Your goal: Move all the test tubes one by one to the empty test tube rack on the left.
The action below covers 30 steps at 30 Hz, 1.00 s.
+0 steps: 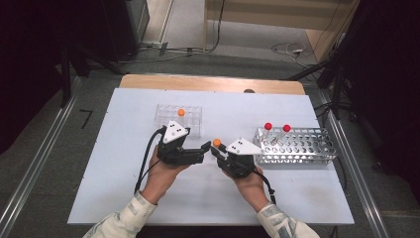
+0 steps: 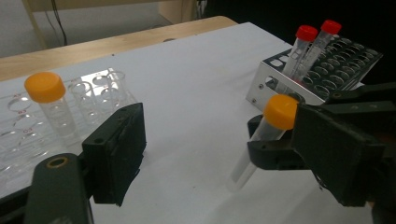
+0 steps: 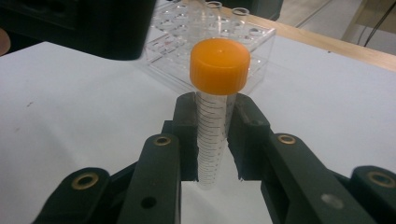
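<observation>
Right gripper view: the right tool (image 3: 212, 140) pinches a clear ribbed tube (image 3: 212, 140) with smooth orange cap.

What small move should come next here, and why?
Probably close the left gripper on the orange-capped tube. The right gripper holds it upright between them, and the left fingers stand open beside it, not yet touching.

Left gripper (image 2: 205, 154) view: right jaw partly cut by frame edge; held tube's (image 2: 261, 140) lower tip blurred.
</observation>
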Available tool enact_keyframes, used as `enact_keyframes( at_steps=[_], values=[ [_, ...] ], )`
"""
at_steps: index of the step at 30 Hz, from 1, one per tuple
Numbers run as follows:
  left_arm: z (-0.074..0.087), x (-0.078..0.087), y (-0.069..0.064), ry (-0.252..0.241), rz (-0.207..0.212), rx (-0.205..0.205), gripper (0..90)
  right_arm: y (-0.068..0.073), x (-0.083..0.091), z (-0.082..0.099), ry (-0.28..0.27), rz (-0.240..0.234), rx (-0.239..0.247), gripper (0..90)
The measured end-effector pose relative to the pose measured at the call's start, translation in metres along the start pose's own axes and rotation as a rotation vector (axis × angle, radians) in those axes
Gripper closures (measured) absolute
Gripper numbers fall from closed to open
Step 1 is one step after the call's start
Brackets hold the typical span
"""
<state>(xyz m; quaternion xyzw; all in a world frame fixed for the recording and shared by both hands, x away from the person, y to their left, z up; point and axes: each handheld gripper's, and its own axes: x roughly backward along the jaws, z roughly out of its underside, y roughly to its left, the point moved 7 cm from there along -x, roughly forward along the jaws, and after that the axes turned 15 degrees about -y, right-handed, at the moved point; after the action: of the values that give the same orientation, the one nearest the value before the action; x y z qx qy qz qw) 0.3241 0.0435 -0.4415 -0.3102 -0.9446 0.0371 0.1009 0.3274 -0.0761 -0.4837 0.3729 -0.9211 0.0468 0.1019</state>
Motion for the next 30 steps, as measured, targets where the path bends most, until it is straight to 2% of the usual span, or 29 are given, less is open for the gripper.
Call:
enact_keyframes(
  at_steps=[1,3,8,16,24,30],
  values=[
    [0.000,0.000,0.000,0.000,0.000,0.000,23.4,0.002,-0.001,0.000,0.000,-0.005,0.002,71.5],
    [0.001,0.000,-0.005,0.002,0.046,0.000,31.5,0.006,-0.003,0.000,0.001,-0.012,0.003,71.5],
    [0.003,0.000,-0.011,0.014,0.086,-0.014,45.8,0.013,-0.005,0.000,-0.003,-0.026,0.014,71.5],
    [0.004,0.000,-0.014,0.025,0.117,-0.017,61.1,0.020,-0.007,-0.003,-0.009,-0.042,0.015,71.5],
    [0.007,-0.001,-0.016,0.034,0.128,-0.021,68.3,0.023,-0.007,-0.005,-0.019,-0.041,0.031,71.5],
    [0.007,-0.001,-0.015,0.037,0.130,-0.020,68.9,0.024,-0.007,-0.004,-0.019,-0.042,0.037,71.5]
  ],
)
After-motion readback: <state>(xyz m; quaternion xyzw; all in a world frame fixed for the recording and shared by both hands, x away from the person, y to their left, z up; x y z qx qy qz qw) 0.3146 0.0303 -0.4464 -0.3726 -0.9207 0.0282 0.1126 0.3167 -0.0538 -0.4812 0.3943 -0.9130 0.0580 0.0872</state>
